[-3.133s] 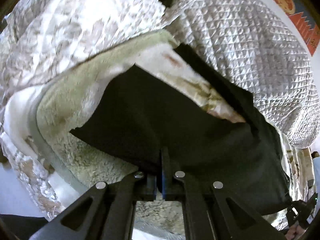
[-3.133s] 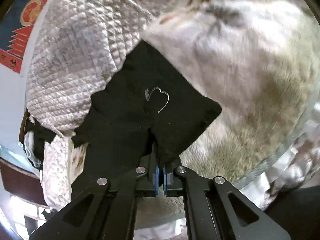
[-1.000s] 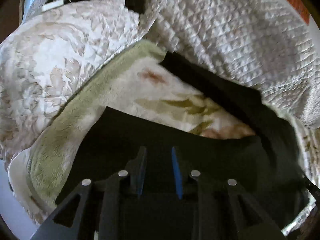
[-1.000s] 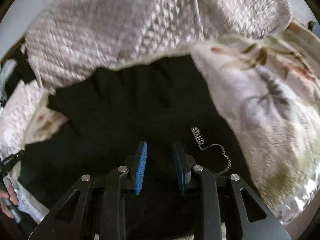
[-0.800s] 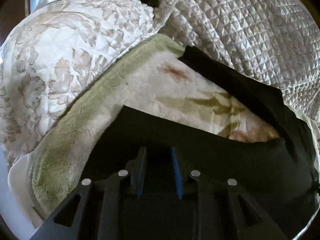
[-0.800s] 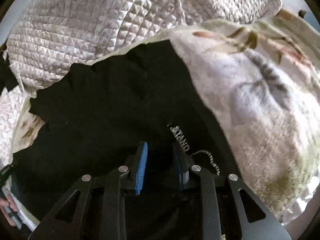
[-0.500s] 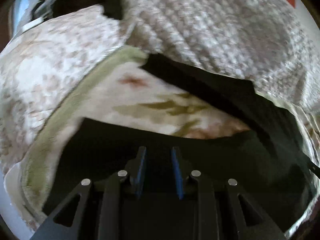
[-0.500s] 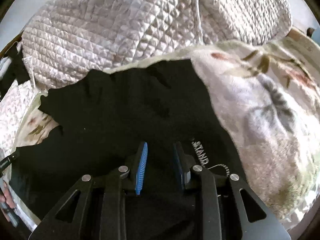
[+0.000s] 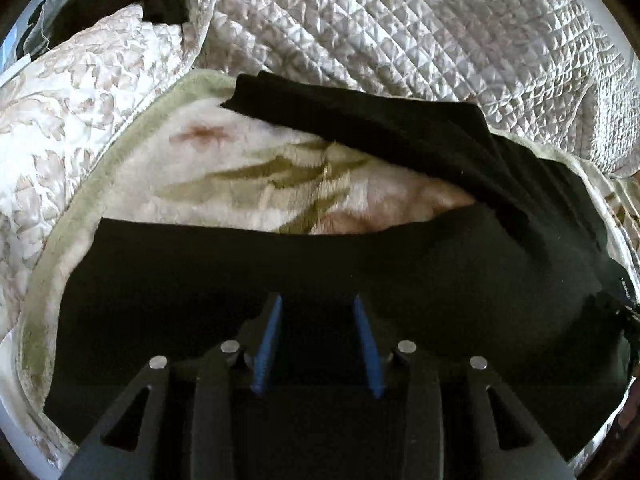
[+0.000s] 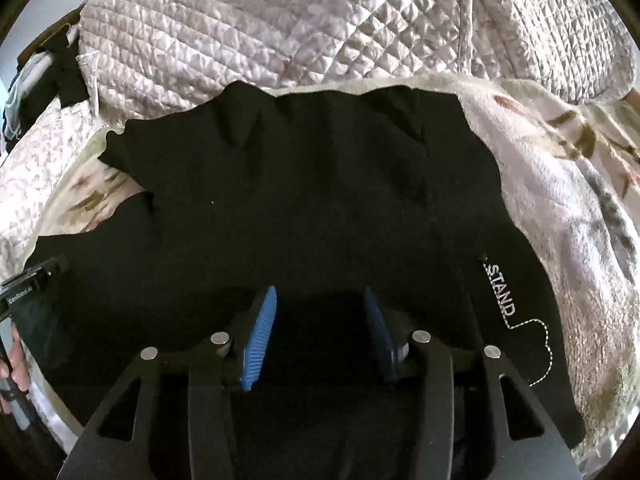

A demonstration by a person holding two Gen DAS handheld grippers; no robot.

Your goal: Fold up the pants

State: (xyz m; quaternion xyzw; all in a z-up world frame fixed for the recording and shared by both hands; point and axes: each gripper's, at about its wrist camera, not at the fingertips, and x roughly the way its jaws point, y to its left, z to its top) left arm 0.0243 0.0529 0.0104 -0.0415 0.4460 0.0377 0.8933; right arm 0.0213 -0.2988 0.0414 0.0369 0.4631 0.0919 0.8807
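Across the bed: quilted white cover (image 9: pixel 420 20) bunched along the far side, pale in the right view too (image 10: pixel 280 28). Nearer, fleecy blanket (image 9: pixel 248 176) with green leaf print and a green edge, spread flat; same blanket off to the right in the right view (image 10: pixel 568 208). On the blanket, black pants (image 9: pixel 304 264), laid out with one leg angled away toward the cover and the other running across just ahead of the left gripper; in the right view (image 10: pixel 312 184), filling the middle, with white "STAND" lettering (image 10: pixel 498 288) and a dotted outline near the right edge. Left gripper (image 9: pixel 316 322) low over the black cloth, blue pads well apart, nothing between them. Right gripper (image 10: pixel 320 320) likewise spread wide over the pants, holding nothing.
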